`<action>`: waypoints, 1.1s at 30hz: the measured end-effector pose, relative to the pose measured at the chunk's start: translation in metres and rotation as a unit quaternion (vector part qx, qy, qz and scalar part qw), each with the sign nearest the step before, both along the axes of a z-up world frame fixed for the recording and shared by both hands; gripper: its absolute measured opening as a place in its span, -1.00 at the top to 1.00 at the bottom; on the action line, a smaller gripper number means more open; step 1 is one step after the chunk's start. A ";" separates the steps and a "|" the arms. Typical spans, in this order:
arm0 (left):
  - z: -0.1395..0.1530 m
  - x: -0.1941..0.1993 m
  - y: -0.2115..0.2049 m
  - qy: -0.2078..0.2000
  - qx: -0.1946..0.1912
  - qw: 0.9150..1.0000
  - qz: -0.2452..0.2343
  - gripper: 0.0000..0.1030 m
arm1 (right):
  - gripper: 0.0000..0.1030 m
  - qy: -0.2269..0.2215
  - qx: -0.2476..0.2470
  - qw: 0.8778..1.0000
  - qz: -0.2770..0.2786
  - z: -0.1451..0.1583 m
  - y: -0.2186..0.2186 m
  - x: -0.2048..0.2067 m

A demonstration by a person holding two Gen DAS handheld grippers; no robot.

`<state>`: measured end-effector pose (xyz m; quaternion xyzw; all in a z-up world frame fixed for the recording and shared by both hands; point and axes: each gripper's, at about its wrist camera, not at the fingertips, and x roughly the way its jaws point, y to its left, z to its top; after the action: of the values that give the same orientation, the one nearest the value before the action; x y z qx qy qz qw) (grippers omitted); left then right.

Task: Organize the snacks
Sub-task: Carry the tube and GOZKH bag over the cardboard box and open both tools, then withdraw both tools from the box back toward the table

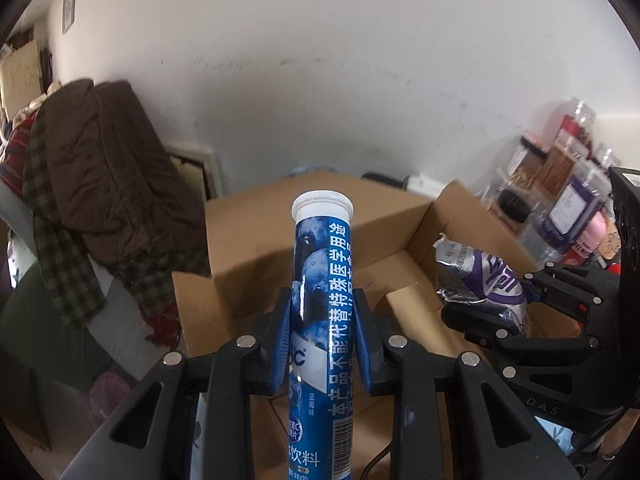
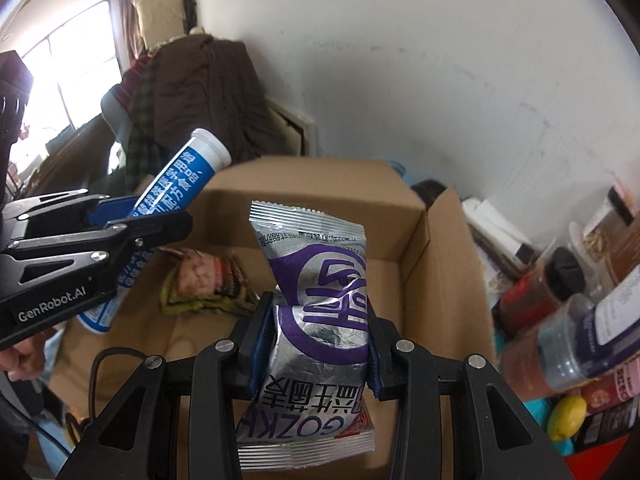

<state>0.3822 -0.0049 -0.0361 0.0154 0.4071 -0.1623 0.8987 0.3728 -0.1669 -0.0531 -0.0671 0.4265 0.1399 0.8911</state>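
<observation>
The left gripper [image 1: 322,344] is clamped on a blue tube [image 1: 322,320], its blue pads pressing both sides a little below the middle, the white cap pointing up and away. The tube looks stiff and light, with a glossy label that could slide through the pads, so a hold across the round body, as now, seems right; nearer the cap it might tip.

The right gripper [image 2: 316,344] pinches a silver and purple snack packet [image 2: 316,300] across its middle, and the foil crumples inward where the pads bite. I judge it soft, light and easy to crush, so a hold on a sealed end would spare the contents.

Both things hang over an open cardboard box [image 2: 420,248], the left gripper off to the left side of it. Inside the box lies a green and red packet [image 2: 204,284] on the bottom. To the right of the box stand jars and bottles [image 2: 560,320], crowded together, with a yellow lemon-like thing [image 2: 566,416] nearby. Behind the box a brown coat [image 1: 108,168] is heaped against the white wall [image 1: 360,80].
</observation>
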 end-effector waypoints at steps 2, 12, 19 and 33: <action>-0.008 0.004 0.002 0.019 0.002 1.000 0.005 0.46 | 0.26 0.012 -0.004 1.000 -0.006 -0.009 -0.001 0.003; -0.019 0.011 0.001 0.058 0.022 0.998 0.014 0.45 | 0.24 0.048 -0.001 0.999 -0.014 -0.025 -0.003 0.007; -0.026 0.009 -0.006 0.075 0.058 0.995 0.015 0.45 | 0.02 0.047 -0.018 0.998 -0.027 -0.023 -0.007 0.002; 0.012 -0.015 -0.005 0.030 0.079 0.996 0.035 0.42 | -0.09 -0.006 -0.029 0.999 -0.037 0.021 -0.003 -0.029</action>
<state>0.3677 -0.0100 -0.0245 0.0676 0.4461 -0.0988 0.8869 0.3440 -0.1698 -0.0316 -0.0781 0.4274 0.0936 0.8958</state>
